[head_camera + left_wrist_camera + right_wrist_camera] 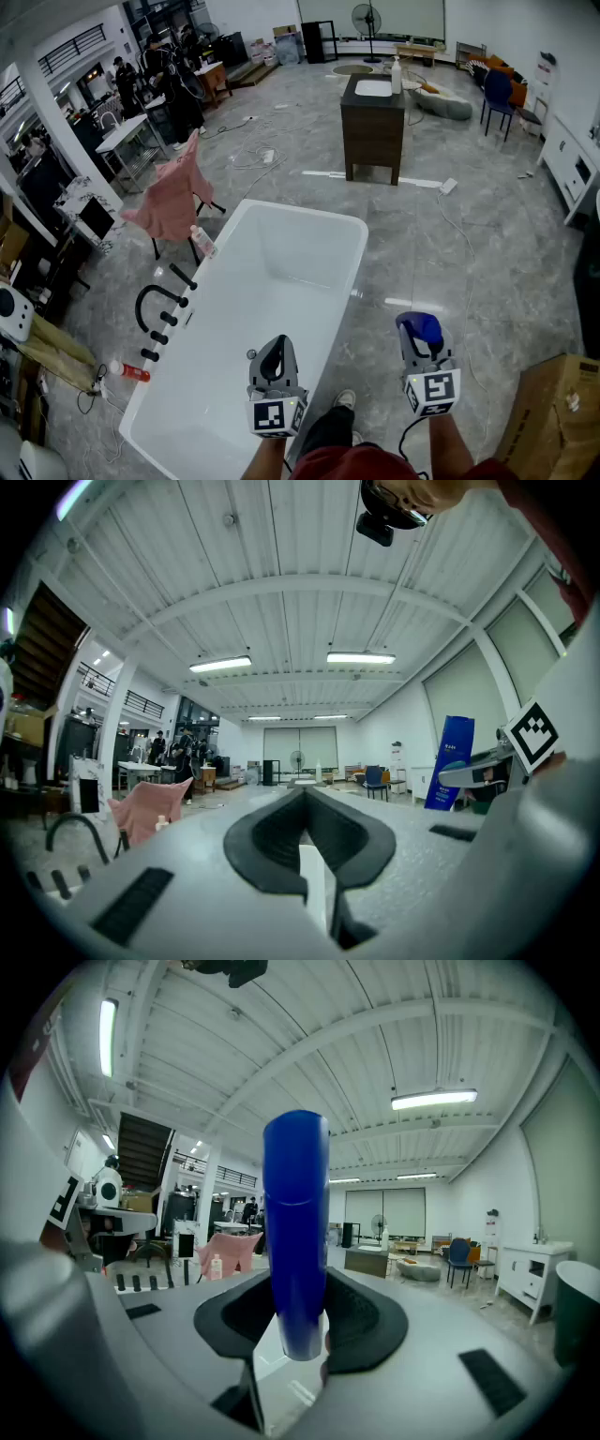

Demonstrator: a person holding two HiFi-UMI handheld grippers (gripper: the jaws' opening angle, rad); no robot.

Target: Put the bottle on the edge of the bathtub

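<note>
A tall blue bottle (296,1232) stands upright between the pads of my right gripper (298,1297), which is shut on its lower part. In the head view this right gripper (419,339) holds the blue bottle (419,328) over the floor, to the right of the white bathtub (349,281). My left gripper (273,354) hovers over the tub's near end with its tips together. In its own view the left gripper (305,799) is shut with nothing in it, and the blue bottle (455,761) shows at the right.
A small clear bottle (203,242) stands at the tub's left rim beside a pink cloth on a chair (173,197). A black faucet (155,305) and a red bottle on the floor (131,372) lie left of the tub. Dark cabinet (373,122) far back; cardboard box (553,412) at right.
</note>
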